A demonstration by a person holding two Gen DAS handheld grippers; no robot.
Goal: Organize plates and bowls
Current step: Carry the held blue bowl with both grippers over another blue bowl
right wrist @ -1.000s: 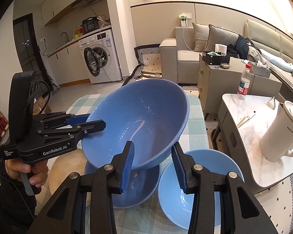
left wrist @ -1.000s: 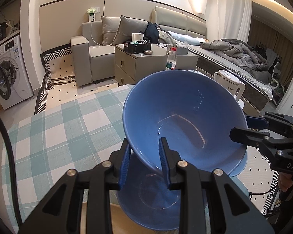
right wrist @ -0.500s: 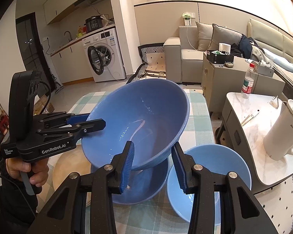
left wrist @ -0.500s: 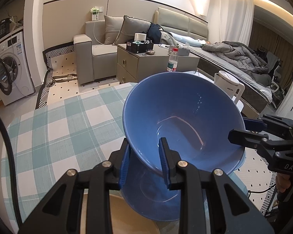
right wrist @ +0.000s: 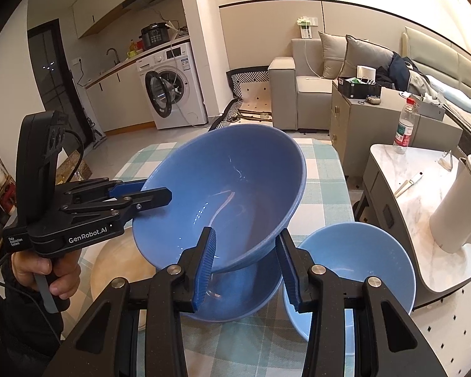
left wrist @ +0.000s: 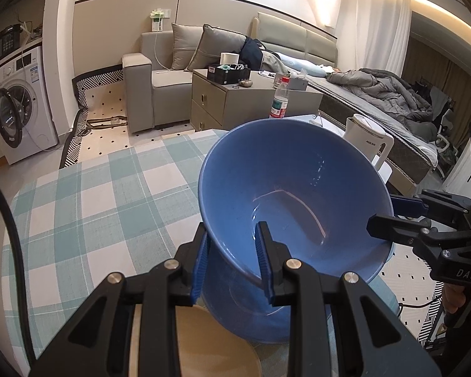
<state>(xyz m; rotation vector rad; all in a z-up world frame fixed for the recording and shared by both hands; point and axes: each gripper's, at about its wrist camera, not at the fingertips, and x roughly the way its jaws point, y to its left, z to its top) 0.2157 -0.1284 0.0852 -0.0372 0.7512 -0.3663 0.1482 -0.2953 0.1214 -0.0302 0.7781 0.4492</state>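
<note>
Right wrist view, "GenRobot.AI" left gripper (right wrist: 154, 193) and right gripper (right wrist: 246, 264) both clenched on blue bowl (right wrist: 235, 188) rim, "DAS" lettering.

The table (right wrist: 323, 169) wears a checked cloth (left wrist: 94, 207) of pale green and white squares. Directly on the cloth sit a dark blue bowl (right wrist: 235, 301), a lighter blue bowl (right wrist: 361, 260) just beside it on the right, and a round tan plate (right wrist: 119, 267) on the left, near the table's edge.
</note>
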